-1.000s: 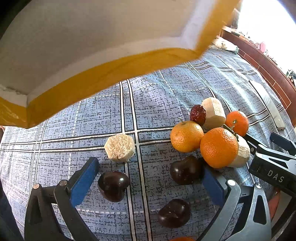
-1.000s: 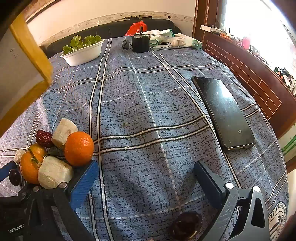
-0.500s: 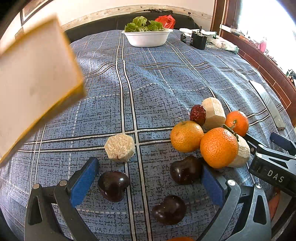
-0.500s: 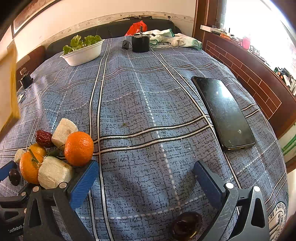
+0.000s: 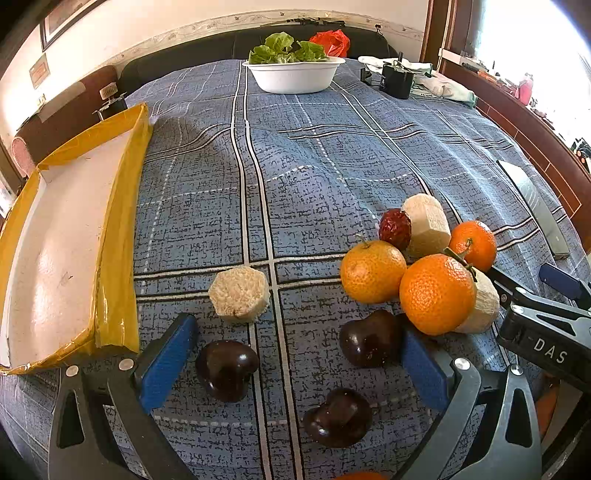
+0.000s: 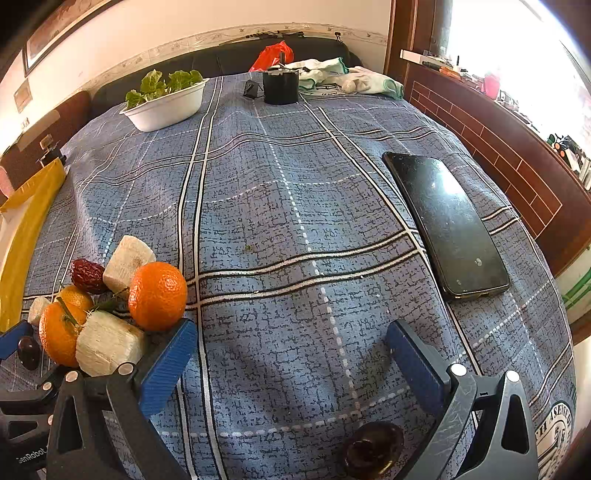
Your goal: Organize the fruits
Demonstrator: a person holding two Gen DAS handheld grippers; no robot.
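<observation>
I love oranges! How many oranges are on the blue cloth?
3 whole ones: front orange, one left of it, a small one behind. An orange sliver at the bottom edge may be a fourth.

This looks like a home living or dining room. A table under a blue plaid cloth (image 6: 295,221) carries a white bowl of lettuce (image 5: 295,74) at the far end, a phone (image 6: 448,225) on the right and crumpled cloths (image 6: 343,75) far right. Behind it stands a dark sofa (image 5: 229,48) against a wall with framed pictures (image 5: 62,16), and a bright window with a wooden sill (image 6: 517,122) fills the right side.
</observation>
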